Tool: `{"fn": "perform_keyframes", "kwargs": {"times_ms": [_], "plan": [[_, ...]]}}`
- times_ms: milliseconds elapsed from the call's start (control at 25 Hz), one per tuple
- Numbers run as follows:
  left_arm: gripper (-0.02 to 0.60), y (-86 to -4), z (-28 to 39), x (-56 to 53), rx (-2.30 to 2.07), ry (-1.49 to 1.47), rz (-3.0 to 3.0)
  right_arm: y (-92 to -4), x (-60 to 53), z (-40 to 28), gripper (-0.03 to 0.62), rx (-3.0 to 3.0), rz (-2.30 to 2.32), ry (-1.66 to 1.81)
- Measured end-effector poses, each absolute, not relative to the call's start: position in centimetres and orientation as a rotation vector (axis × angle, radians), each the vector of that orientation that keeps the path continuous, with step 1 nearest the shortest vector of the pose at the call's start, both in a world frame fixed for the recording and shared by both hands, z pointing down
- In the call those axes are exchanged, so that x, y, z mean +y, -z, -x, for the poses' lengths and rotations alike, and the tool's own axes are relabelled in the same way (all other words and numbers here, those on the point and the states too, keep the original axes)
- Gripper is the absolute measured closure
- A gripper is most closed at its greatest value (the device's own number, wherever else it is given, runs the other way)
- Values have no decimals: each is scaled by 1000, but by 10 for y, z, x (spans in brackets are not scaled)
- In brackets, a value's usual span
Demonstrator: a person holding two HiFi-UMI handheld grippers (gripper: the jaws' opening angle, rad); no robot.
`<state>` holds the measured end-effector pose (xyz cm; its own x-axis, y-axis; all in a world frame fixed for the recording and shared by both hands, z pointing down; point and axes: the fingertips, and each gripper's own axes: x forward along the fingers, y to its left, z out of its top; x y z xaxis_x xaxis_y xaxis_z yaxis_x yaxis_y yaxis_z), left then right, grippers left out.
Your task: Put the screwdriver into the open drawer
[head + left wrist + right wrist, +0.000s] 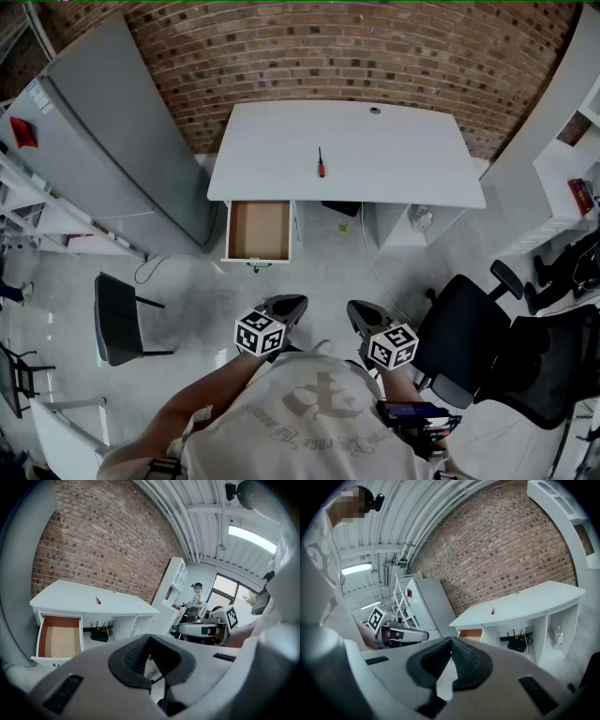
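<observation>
Head view: the screwdriver lies flat on the white tabletop, a little left of the middle and nearer the front edge than the back. Its red handle points toward the front edge and its dark shaft toward the brick wall. Nothing else lies near it. The drawer stands pulled out under the tabletop's front left corner, and its brown bottom is bare.

Both tools are held close to the person's body, well apart from the tabletop. The left gripper has its jaws pressed together with nothing between them, as its own view plainly shows. The right gripper is the same, with its ribbed pads meeting on empty air.

The screwdriver looks small and should be light and stiff, so it won't bend or sag when lifted. The handle is probably round, so it may roll if nudged from one side. The thin metal shaft is likely slick and offers little to pinch. The handle is the better place to take hold, with the jaws spread first, set across its width and closed near its middle so the tool hangs level. It isn't fragile, so it can be set down in the drawer without special care.
</observation>
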<state>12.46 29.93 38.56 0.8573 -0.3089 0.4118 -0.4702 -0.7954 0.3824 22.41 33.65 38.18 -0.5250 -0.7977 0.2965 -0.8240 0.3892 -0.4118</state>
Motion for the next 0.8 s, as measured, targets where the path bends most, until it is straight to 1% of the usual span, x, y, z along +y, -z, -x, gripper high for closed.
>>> {"fn": "perform_keyframes", "kwargs": {"times_ms": [800], "plan": [[561,-391,-136,306,-556,-508,-2558,-395,337,-225,571,-2570,-1484,-868]]}}
